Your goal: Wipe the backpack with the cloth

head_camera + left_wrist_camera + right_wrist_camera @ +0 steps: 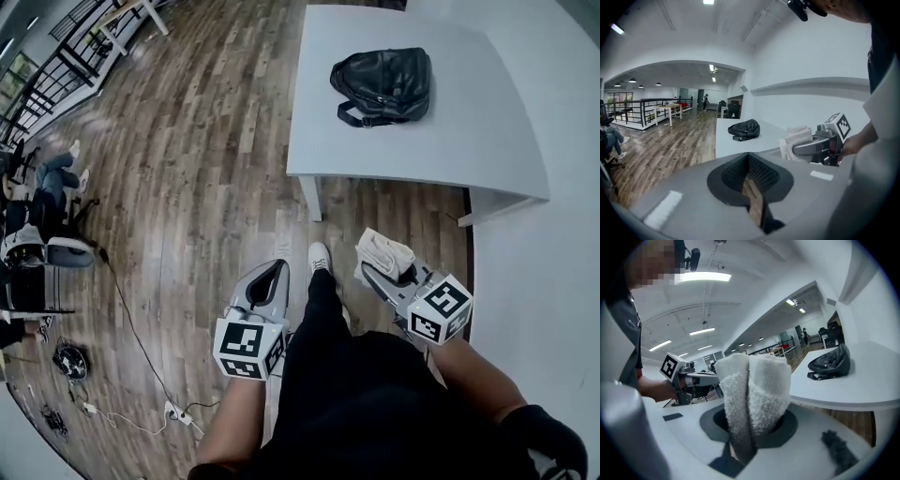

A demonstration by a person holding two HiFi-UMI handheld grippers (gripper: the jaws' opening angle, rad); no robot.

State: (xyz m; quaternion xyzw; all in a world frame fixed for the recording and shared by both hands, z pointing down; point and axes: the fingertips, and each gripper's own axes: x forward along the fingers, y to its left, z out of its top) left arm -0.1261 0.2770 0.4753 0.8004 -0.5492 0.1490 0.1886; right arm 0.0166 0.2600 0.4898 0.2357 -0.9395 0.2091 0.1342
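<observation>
A black backpack (382, 84) lies on a pale grey table (441, 141) well ahead of me, on its far part. My right gripper (380, 267) is shut on a folded white cloth (382, 251), held at waist height short of the table's near edge. In the right gripper view the cloth (754, 394) sticks up out of the jaws, with the backpack (830, 362) far off to the right. My left gripper (265, 286) hangs beside it over the wooden floor, shut with nothing in it. The left gripper view shows the backpack (744, 128) and the cloth (796, 140).
The holder's dark trouser leg and white shoe (320, 258) stand between the grippers. A white wall (553, 112) runs along the table's right side. A seated person (47, 202) and floor cables (122, 412) are at the left. A black railing (56, 75) stands far left.
</observation>
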